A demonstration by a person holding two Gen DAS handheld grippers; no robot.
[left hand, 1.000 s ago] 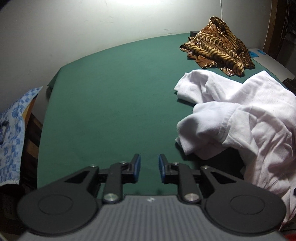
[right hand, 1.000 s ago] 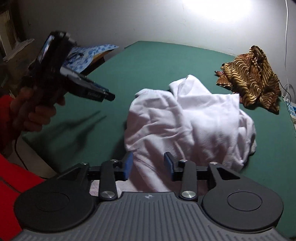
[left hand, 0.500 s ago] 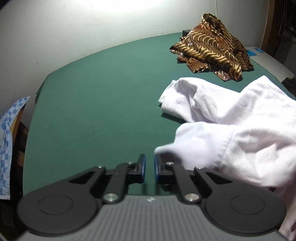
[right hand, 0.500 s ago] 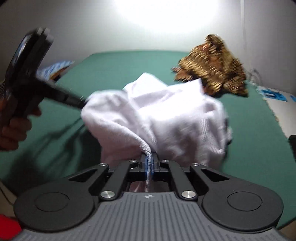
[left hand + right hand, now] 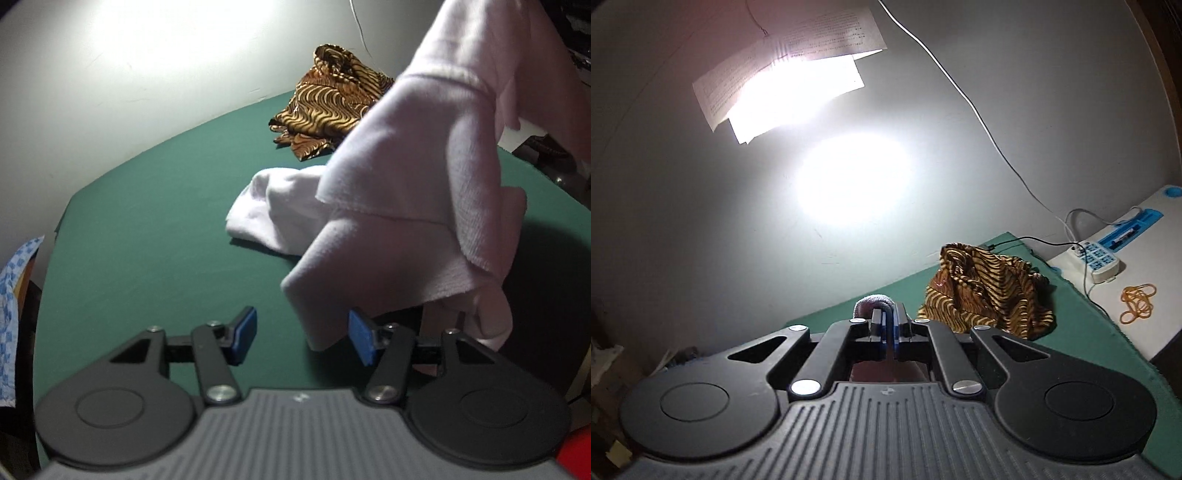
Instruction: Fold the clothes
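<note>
A white garment (image 5: 424,177) hangs from the upper right in the left wrist view, its far end still resting on the green table (image 5: 155,229). My left gripper (image 5: 303,338) is open just above the table; a low fold of the white cloth hangs between its blue pads (image 5: 360,341). My right gripper (image 5: 884,326) is shut on a bunched edge of the white garment (image 5: 873,302) and is raised and tilted up toward the wall. The rest of the garment is hidden below it.
A crumpled brown-and-gold patterned cloth (image 5: 332,103) lies at the table's far end, also in the right wrist view (image 5: 990,291). A white side surface holds a power strip (image 5: 1102,254) and rubber bands (image 5: 1137,301). A blue checked cloth (image 5: 14,295) hangs at left.
My right gripper has lifted the white garment high and tilted upward. My left gripper has opened wide from nearly shut and now sits under the hanging cloth.
</note>
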